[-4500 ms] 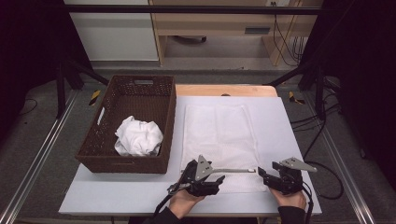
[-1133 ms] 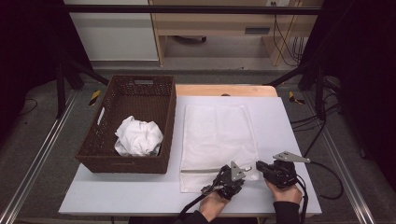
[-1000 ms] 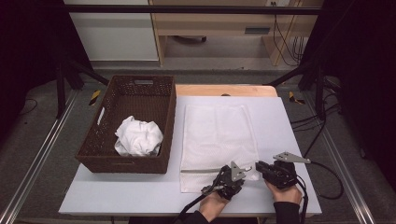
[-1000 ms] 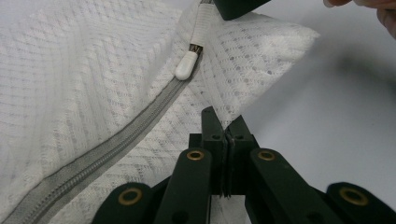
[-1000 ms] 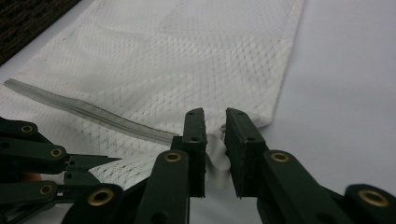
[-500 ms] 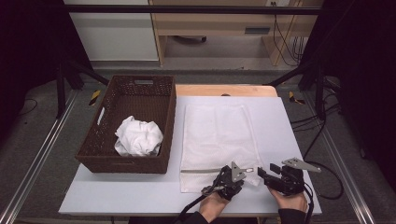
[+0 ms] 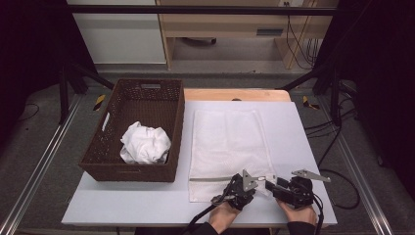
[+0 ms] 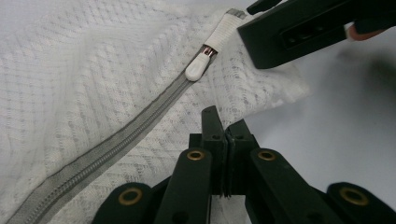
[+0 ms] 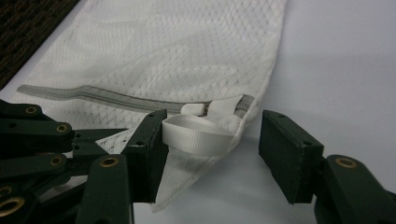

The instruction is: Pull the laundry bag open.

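right gripper view: bag loop (image 9: 198,135) btwn open tool (image 9: 212,154) jaws.

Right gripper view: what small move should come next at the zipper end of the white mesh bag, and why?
Probably close the right tongs on the white webbing loop: they stand open around it, beside the zipper's white pull tab, while the left tongs are shut on the white mesh laundry bag.
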Demonstrator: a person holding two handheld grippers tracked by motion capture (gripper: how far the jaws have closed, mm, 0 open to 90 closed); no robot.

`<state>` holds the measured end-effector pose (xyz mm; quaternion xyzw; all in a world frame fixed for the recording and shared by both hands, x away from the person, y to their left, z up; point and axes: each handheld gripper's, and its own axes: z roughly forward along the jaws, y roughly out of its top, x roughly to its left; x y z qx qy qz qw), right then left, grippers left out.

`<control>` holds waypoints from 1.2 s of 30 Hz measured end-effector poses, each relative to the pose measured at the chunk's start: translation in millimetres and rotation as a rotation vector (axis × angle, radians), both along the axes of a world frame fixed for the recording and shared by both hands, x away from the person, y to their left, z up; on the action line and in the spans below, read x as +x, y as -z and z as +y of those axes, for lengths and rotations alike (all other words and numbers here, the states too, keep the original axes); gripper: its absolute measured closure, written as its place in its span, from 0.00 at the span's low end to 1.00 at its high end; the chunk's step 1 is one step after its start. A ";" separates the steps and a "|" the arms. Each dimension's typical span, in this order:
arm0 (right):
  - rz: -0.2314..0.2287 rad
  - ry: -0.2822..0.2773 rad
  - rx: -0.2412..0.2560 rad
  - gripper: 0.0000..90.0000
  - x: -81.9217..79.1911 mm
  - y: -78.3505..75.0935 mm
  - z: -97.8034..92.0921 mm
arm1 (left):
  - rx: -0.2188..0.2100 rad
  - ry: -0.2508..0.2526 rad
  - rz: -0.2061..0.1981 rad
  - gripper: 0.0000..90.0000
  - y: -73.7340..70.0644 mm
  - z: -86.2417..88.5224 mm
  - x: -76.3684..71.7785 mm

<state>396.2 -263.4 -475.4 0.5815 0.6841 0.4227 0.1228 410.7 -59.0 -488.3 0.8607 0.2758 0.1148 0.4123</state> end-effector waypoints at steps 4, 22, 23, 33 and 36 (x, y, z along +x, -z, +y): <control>0.002 -0.011 0.002 0.51 4.7 1.5 2.1 | 0.001 0.000 -0.002 0.97 0.0 0.0 -0.2; 0.044 -0.037 0.065 0.84 7.2 1.9 -1.2 | 0.004 -0.002 -0.007 0.97 -0.1 0.0 -0.7; 0.037 -0.042 0.073 0.87 6.7 0.5 -2.2 | 0.004 -0.002 -0.007 0.97 -0.1 0.0 -0.7; 0.020 -0.068 0.065 0.88 8.6 -1.5 3.2 | 0.012 -0.002 -0.014 0.97 -0.4 -0.2 -1.6; 0.004 -0.070 0.066 0.95 8.2 -5.8 2.1 | 0.008 0.000 -0.014 0.96 -0.2 -0.4 -1.8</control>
